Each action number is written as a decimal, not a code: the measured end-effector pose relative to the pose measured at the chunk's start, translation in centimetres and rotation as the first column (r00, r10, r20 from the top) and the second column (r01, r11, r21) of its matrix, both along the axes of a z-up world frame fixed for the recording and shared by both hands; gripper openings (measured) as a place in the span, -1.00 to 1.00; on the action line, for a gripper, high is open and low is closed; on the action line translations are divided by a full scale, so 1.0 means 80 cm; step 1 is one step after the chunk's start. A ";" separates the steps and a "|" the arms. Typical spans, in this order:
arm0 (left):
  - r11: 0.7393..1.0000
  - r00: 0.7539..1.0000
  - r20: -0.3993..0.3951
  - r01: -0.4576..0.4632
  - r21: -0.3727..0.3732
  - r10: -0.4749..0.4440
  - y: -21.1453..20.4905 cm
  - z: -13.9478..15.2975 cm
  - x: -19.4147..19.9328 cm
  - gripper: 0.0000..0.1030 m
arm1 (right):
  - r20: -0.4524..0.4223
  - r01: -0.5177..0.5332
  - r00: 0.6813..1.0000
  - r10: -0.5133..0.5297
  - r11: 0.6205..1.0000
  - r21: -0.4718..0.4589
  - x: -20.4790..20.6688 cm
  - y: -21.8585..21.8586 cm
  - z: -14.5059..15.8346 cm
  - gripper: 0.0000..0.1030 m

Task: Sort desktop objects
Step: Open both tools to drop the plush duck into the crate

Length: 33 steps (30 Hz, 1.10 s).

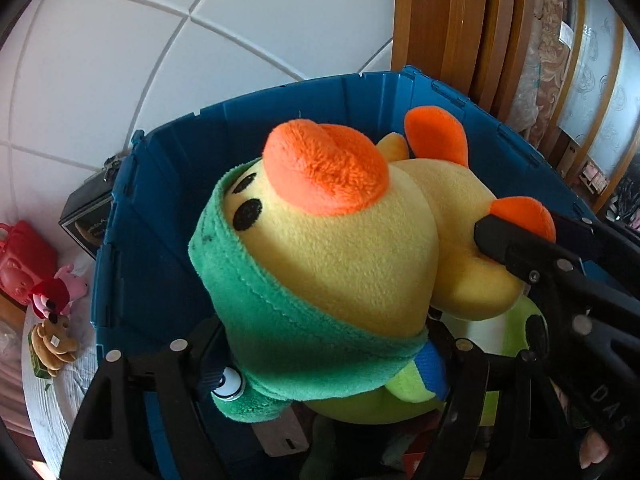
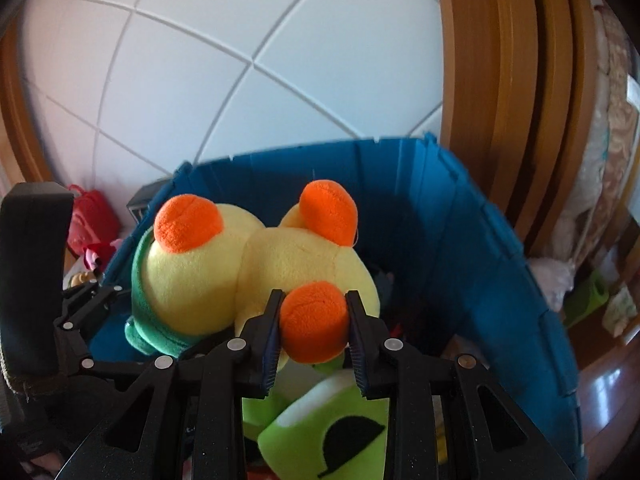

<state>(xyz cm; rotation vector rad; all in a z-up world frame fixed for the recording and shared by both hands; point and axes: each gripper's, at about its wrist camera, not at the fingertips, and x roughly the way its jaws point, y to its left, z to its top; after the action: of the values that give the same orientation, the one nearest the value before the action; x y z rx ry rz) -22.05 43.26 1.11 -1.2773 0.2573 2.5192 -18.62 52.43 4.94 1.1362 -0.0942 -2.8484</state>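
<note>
A yellow plush duck (image 1: 340,256) with an orange beak, orange feet and a green hood hangs over the blue bin (image 1: 168,184). My left gripper (image 1: 328,356) is shut on the duck's green hood. My right gripper (image 2: 314,320) is shut on one orange foot (image 2: 314,322) of the duck (image 2: 224,276); its fingers also show in the left wrist view (image 1: 516,248). The duck lies on its back above the bin's (image 2: 460,240) opening.
A green plush toy (image 2: 332,432) and other items lie inside the bin under the duck. Left of the bin on the table are a red toy bag (image 1: 20,260), a pink plush (image 1: 68,284), a brown plush (image 1: 52,344) and a dark box (image 1: 86,216). A wooden frame (image 1: 440,20) stands behind.
</note>
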 end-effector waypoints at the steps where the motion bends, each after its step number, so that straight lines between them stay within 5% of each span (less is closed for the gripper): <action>1: 1.000 1.000 -0.002 -0.001 0.000 0.001 0.000 -0.001 0.003 0.51 | -0.011 0.003 1.000 -0.003 0.999 0.032 0.002 -0.004 0.001 -0.40; 5: 1.000 1.000 0.015 -0.008 -0.017 0.008 0.000 -0.002 0.001 0.57 | -0.026 0.017 1.000 -0.015 0.997 0.074 0.010 -0.013 0.002 -0.31; 6: 1.000 1.000 0.017 -0.011 -0.023 0.011 0.001 -0.001 0.001 0.59 | -0.028 0.023 0.999 -0.021 0.997 0.080 0.012 -0.014 0.002 -0.16; 9: 1.000 1.000 0.004 -0.015 -0.027 0.015 -0.005 0.002 0.002 0.60 | -0.056 0.041 0.998 -0.037 0.997 0.066 0.013 -0.004 0.005 0.84; 10: 1.000 1.000 -0.002 -0.017 -0.025 0.017 -0.006 0.003 0.002 0.60 | -0.075 0.050 0.996 -0.045 0.997 0.066 0.017 -0.003 0.009 0.97; 33: 0.998 0.990 -0.131 -0.057 -0.008 0.055 -0.020 0.026 0.017 0.61 | -0.155 0.106 0.982 -0.107 0.994 -0.013 0.028 0.026 0.023 1.00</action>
<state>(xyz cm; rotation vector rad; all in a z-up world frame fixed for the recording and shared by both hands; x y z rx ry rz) -20.69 41.63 3.19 -1.1404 0.2688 2.6566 -16.35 54.53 6.82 0.9309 -0.1567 -3.0170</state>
